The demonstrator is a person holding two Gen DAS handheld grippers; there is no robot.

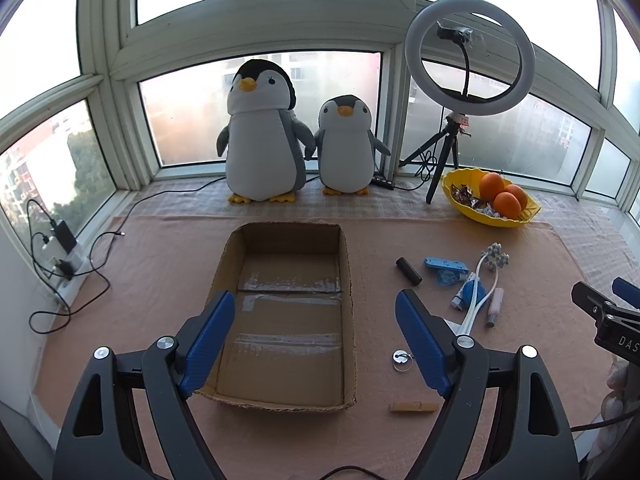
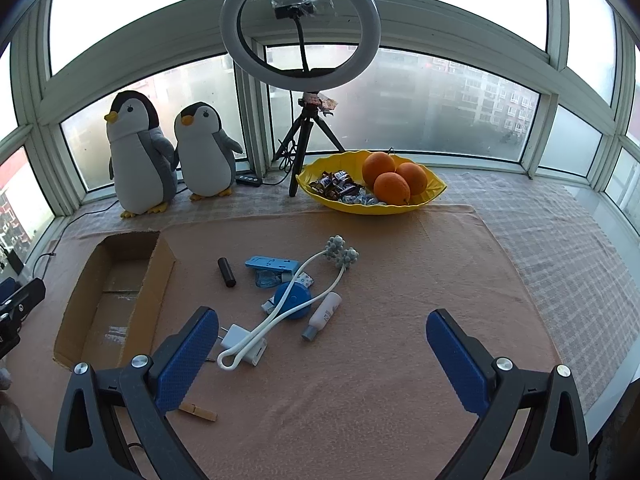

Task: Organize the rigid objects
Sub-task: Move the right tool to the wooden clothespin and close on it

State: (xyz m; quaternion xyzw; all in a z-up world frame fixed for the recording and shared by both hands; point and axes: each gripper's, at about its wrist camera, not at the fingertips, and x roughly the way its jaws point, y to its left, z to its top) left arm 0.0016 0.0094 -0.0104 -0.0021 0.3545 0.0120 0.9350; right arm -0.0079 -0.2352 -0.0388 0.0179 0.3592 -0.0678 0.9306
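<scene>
Cardboard box (image 1: 285,312) lay open and empty on the pink cloth (image 2: 400,280) over the counter, its long side running away from the left gripper (image 1: 316,340), which hovered above its near end with both blue pads spread wide and nothing between them. Right of the box sat the loose items: a black cylinder (image 2: 227,272), a blue plastic holder (image 2: 272,264), a white flexible massager with knobbed heads (image 2: 340,250) draped over a blue round case (image 2: 294,300), a small pink-white bottle (image 2: 324,314), a white charger plug (image 2: 240,340), a wooden clothespin (image 2: 198,412) and a small metal ring piece (image 1: 400,359). The right gripper (image 2: 322,356) hung over bare cloth just right of that cluster, likewise wide open and empty. Two plush penguins (image 1: 260,132), a ring light on a tripod (image 1: 469,52) and a yellow bowl of oranges and sweets (image 2: 372,206) stood along the window.
</scene>
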